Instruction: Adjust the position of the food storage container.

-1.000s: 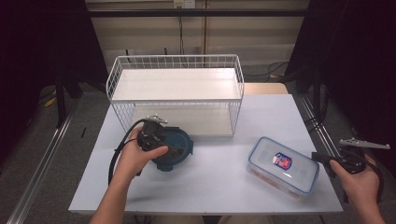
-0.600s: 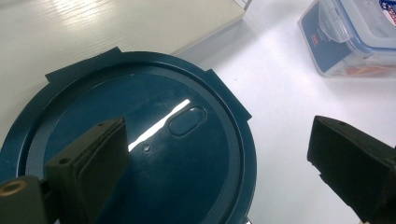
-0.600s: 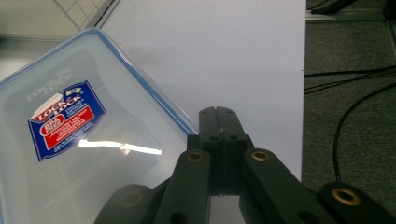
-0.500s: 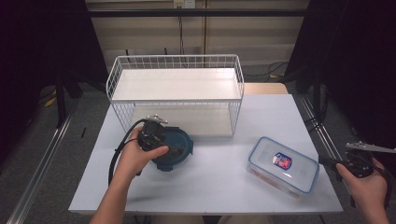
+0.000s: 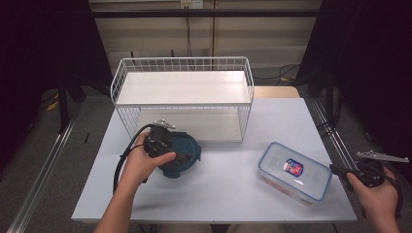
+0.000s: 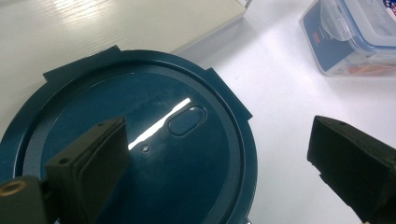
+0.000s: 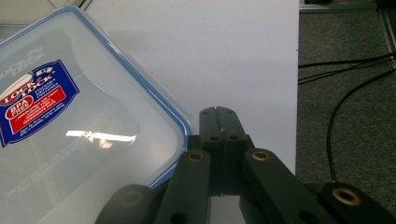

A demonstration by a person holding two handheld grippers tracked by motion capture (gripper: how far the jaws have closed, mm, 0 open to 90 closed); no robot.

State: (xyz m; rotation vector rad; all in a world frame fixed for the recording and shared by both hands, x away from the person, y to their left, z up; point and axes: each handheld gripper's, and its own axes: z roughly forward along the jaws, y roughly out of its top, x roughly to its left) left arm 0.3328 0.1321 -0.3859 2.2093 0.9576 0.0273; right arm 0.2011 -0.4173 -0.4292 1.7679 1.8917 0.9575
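Observation:
A round dark teal container with a lid (image 5: 187, 150) (image 6: 154, 140) sits on the table in front of the rack. My left gripper (image 5: 179, 155) (image 6: 217, 140) hangs over it, open wide. One jaw is above the lid and the other above the bare table beside its rim. A clear rectangular container with a blue-rimmed lid and a red and blue label (image 5: 294, 172) (image 7: 70, 121) lies at the right. My right gripper (image 5: 335, 169) (image 7: 219, 114) is shut with nothing in it. Its tips sit just off that container's near right corner.
A white wire rack with two shelves (image 5: 182, 92) stands at the back of the white table (image 5: 228, 194). The table's right edge (image 7: 297, 93) is close beside the right gripper, with grey floor and cables (image 7: 345, 102) beyond it.
The right hand has drifted a little back toward the table's near right corner. The left hand and both containers have stayed put.

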